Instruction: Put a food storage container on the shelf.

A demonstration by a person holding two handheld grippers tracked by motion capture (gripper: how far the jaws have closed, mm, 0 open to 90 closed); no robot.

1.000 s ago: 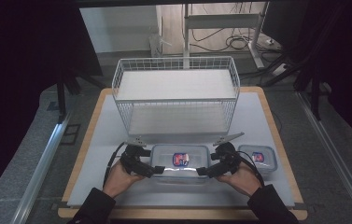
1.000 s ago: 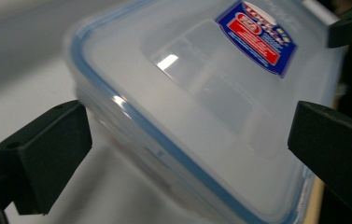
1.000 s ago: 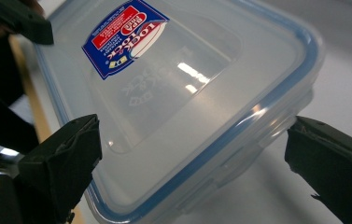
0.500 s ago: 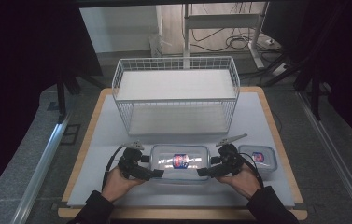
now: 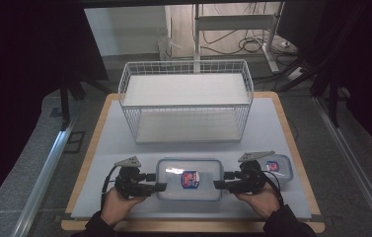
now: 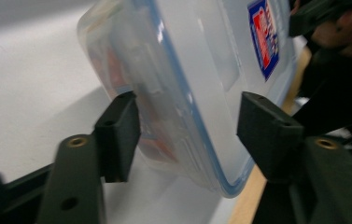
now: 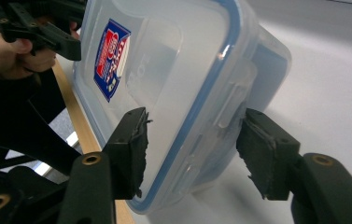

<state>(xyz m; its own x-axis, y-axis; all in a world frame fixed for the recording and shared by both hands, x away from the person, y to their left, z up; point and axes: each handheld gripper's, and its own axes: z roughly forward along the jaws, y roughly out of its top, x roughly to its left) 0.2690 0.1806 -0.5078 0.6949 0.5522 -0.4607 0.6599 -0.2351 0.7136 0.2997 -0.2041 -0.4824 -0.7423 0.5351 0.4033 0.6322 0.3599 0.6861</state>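
Observation:
A large clear lidded container point(image 5: 188, 178) with a blue seal and a red-and-blue sticker lies flat near the table's front edge. My left gripper point(image 5: 156, 181) is at its left end and my right gripper point(image 5: 221, 180) at its right end. In the left gripper view the container's end point(image 6: 201, 70) sits between the jaws of the gripper point(image 6: 187, 135); one pad is at the side clasp, the other stands off the lid. The right gripper point(image 7: 192, 149) straddles the opposite end point(image 7: 164, 60) likewise. Both pairs of jaws have just been closing around the container.
A white wire basket point(image 5: 186, 101) stands at the back of the white tabletop point(image 5: 114, 143). A small lidded container point(image 5: 278, 167) sits just right of my right gripper. The table's wooden front edge point(image 5: 188, 226) runs close below both hands.
Both grippers have slid inward onto the ends of the large container, and their jaws have narrowed around it. The container has not moved.

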